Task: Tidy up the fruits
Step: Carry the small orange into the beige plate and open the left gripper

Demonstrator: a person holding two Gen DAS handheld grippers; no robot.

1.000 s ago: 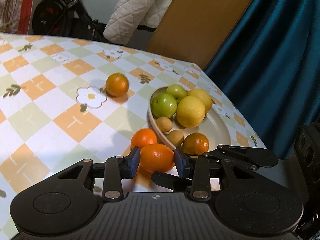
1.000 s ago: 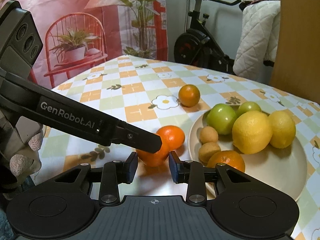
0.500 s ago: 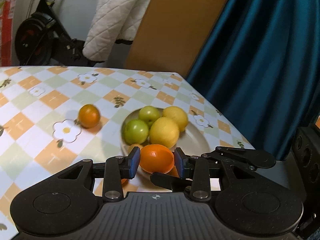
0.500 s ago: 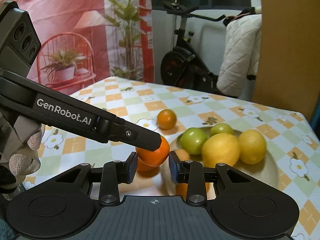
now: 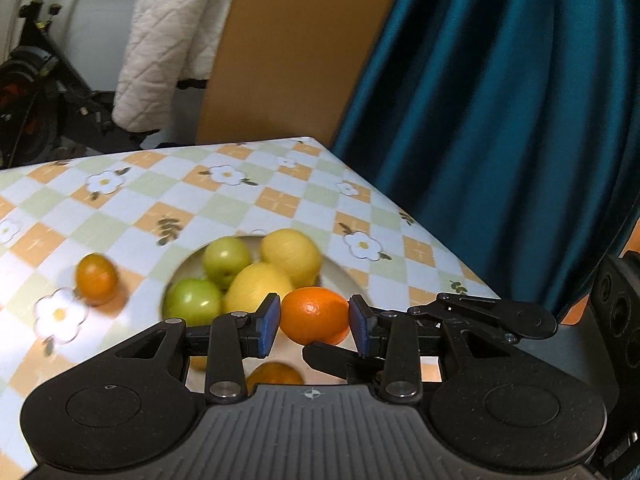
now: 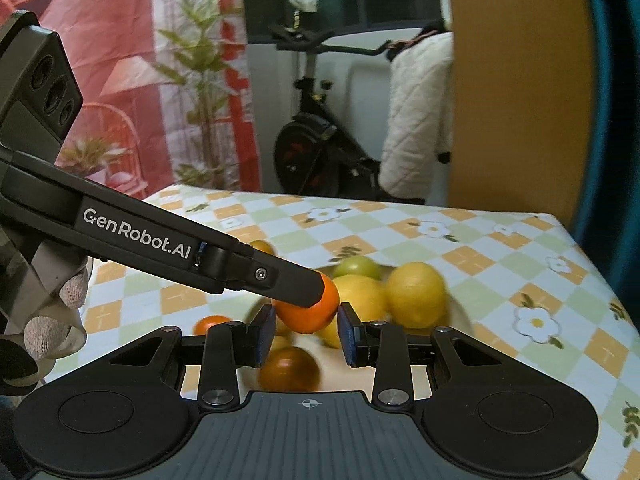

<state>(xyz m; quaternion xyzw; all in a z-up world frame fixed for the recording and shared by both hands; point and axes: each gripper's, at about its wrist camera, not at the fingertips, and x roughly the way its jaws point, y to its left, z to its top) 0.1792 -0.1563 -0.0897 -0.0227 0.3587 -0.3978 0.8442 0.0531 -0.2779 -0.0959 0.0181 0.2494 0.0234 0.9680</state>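
Note:
A bright orange (image 5: 314, 314) hangs above the cream plate (image 5: 344, 276), and my left gripper (image 5: 313, 320) is shut on it with both blue pads pressing its sides. In the right wrist view the same orange (image 6: 316, 316) fills the gap of my right gripper (image 6: 307, 328), whose pads touch it from the other direction. The left gripper's finger (image 6: 280, 280) covers its upper left. The plate holds two green apples (image 5: 226, 256), two lemons (image 5: 292, 254) and a darker orange (image 5: 274, 376) right below the held one. Another orange (image 5: 96, 278) lies on the tablecloth left of the plate.
The checked, flowered tablecloth (image 5: 168, 196) ends at a corner close behind the plate, with a teal curtain (image 5: 500, 120) beyond. A further orange (image 6: 210, 324) lies on the cloth left of the plate. An exercise bike (image 6: 320, 148) and a brown board (image 6: 516, 80) stand behind. A gloved hand (image 6: 52, 320) holds the left gripper.
Both grippers rose together with the orange, lifting it off the cloth beside the plate and carrying it over the fruit. Their grip looks unchanged.

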